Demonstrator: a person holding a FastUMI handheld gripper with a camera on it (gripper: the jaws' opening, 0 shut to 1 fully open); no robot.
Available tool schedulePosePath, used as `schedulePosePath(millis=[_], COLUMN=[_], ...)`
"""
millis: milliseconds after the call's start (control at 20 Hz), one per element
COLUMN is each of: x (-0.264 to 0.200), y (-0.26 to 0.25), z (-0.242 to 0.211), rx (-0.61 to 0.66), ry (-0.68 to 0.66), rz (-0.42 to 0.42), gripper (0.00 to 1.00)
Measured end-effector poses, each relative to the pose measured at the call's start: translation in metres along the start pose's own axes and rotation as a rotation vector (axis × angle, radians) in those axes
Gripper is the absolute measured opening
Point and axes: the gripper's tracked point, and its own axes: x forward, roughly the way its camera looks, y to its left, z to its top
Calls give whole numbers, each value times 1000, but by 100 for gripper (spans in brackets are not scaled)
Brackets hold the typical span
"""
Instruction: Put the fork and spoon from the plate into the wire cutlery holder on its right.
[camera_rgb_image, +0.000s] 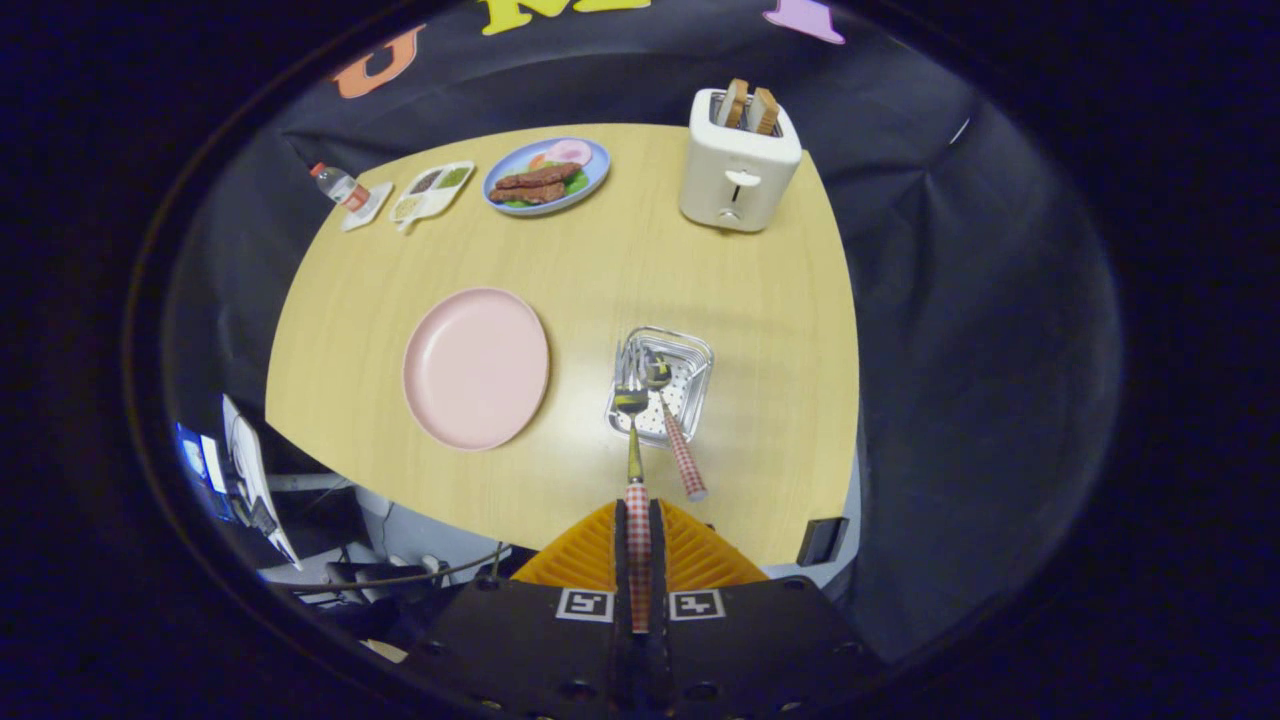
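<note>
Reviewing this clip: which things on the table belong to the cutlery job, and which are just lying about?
Job: tool shut on checked-handled spoon; checked-handled fork leaning in wire cutlery holder; empty pink round plate.

Lying about: white toaster with toast; blue plate of food; white divided tray; small bottle.

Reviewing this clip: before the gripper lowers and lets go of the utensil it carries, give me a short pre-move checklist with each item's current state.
1. Grip: the gripper is shut on the checked handle of the held utensil: ok.
2. Alignment: its head hangs over the wire cutlery holder: ok.
3. Which utensil it is, fork or spoon: cannot tell.
4. Other utensil: head in the holder, checked handle leaning out toward the fingers: ok, though close to the drop path.
5. Pink plate, left of the holder: nothing left on it: ok.
6. Toaster and food plate stand well beyond the holder: ok.
</note>
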Motion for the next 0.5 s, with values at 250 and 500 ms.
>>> schedulePosePath(millis=[250,500], x=[17,35], y=[-6,-16], z=[-2,11], rx=[12,-20], ry=[145,284], rz=[24,21], gripper=[6,6])
